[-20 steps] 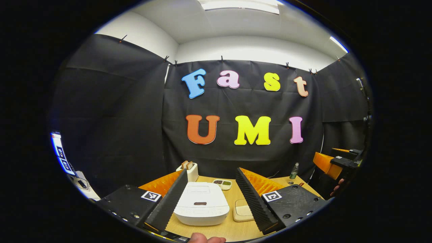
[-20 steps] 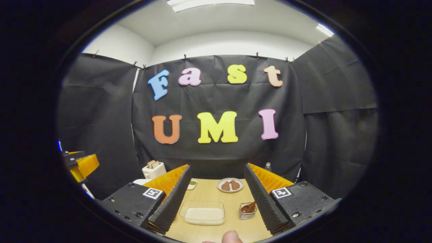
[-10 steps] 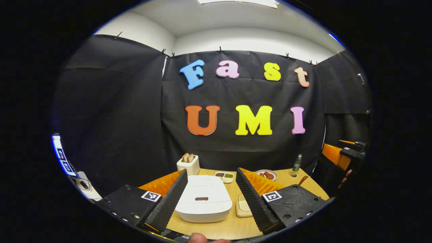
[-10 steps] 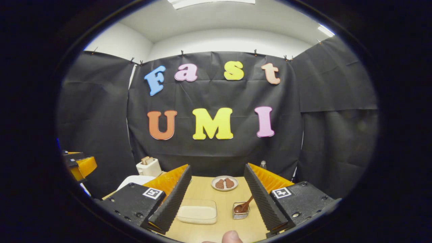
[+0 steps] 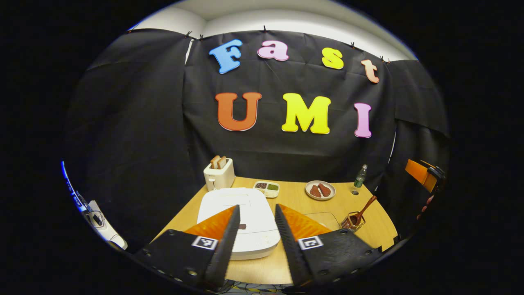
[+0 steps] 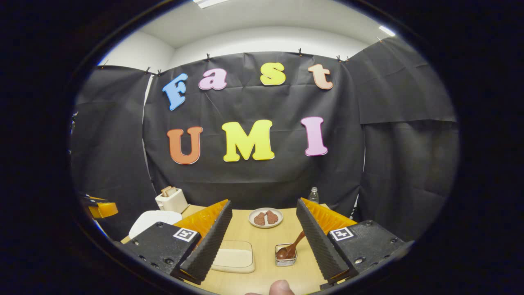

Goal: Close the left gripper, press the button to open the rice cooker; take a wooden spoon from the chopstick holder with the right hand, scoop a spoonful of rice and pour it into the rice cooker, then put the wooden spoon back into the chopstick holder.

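Fingers of the left tool (image 5: 256, 241) stand a narrow gap apart, grasping nothing, not yet clenched as the task asks. Straight ahead of and below them sits the rice cooker (image 5: 237, 215), white, lid down; its front edge and the small dark button (image 5: 242, 226) lie just beyond the left finger's tip, a little to the left of the gap. The coming move, as I judge it, turns on that offset: the fingers must come together and then go down and slightly left onto the button, along the tool's own forward line. Farther out to the right of this tool, well apart from the cooker, stands the chopstick holder (image 5: 351, 222) with the wooden spoon (image 5: 362, 209) leaning up and to the right out of it.

The right tool (image 6: 264, 246) is spread wide and empty. Just ahead between its fingers, nearer the right one, is the chopstick holder (image 6: 285, 255), the wooden spoon (image 6: 291, 248) slanting its handle up toward the right finger. To the left of that lies the tray of rice (image 6: 234, 257) on the bench (image 6: 268, 278). The right tool is plainly the nearer one to the spoon; the left one is the nearer to the cooker.
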Demonstrator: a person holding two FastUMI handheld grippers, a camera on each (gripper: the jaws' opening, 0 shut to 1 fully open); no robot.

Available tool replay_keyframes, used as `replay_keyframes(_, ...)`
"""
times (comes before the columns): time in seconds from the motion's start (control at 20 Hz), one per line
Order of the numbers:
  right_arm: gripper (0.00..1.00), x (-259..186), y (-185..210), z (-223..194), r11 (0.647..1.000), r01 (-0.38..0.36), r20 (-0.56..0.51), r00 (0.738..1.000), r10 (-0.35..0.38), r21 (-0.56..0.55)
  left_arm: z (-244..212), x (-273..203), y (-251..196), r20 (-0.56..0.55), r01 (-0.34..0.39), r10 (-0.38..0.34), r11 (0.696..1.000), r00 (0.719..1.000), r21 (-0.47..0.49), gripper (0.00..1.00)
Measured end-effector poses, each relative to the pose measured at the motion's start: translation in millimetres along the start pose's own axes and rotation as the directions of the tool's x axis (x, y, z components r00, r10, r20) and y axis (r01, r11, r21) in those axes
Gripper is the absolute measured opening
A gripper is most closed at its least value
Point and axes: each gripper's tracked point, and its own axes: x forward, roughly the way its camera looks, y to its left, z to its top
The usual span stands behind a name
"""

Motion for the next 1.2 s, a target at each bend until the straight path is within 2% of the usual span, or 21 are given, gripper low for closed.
replay_keyframes(0.05, 1.0, 5.9, -2.2, -2.2, 1.0, -0.001, -0.006, 1.0, 0.001, 0.001, -3.7, 8.1, 0.9, -0.021, 0.003, -0.003, 1.0, 1.0, -0.005, 0.3)
replay_keyframes(0.1, 1.0, 12.4, -5.6, -4.2, 1.0, 0.001, -0.01, 1.0, -0.001, 0.003, -7.0, 15.4, 5.3, -0.042, -0.003, 0.003, 1.0, 0.999, -0.01, 0.19)
replay_keyframes(0.15, 1.0, 18.0, -8.6, -4.7, 1.0, 0.003, -0.014, 1.0, -0.003, 0.004, -12.1, 24.4, 5.7, -0.067, 0.0, -0.001, 1.0, 0.998, -0.016, 0.16)
replay_keyframes(0.25, 1.0, 28.4, -13.9, -6.9, 1.0, 0.01, -0.019, 1.0, -0.01, 0.005, -23.3, 38.9, 25.8, -0.121, -0.054, 0.047, 0.997, 0.992, -0.055, 0.16)
replay_keyframes(0.3, 1.0, 34.6, -16.3, -9.3, 1.0, 0.012, -0.025, 1.0, -0.012, 0.005, -32.9, 50.6, 24.3, -0.154, -0.047, 0.034, 0.996, 0.987, -0.077, 0.01)
replay_keyframes(0.4, 1.0, 43.9, -22.2, -14.9, 1.0, 0.023, -0.039, 0.999, -0.023, 0.001, -48.6, 78.3, 26.4, -0.186, -0.048, 0.031, 0.995, 0.982, -0.091, 0.0)
replay_keyframes(0.6, 1.0, 60.5, -37.1, -29.7, 0.999, 0.047, -0.078, 0.996, -0.048, -0.013, -76.7, 110.5, 42.4, -0.254, -0.056, 0.002, 0.978, 0.967, -0.203, 0.0)
replay_keyframes(0.75, 1.0, 68.9, -46.5, -39.6, 0.997, 0.064, -0.111, 0.992, -0.067, -0.031, -98.1, 126.1, 59.1, -0.292, -0.092, 0.029, 0.975, 0.956, -0.203, 0.0)
replay_keyframes(1.2, 1.0, 82.5, -49.7, -52.5, 0.996, 0.066, -0.146, 0.986, -0.075, -0.06, -118.6, 148.4, 73.5, -0.347, -0.123, 0.052, 0.975, 0.936, -0.185, 0.0)
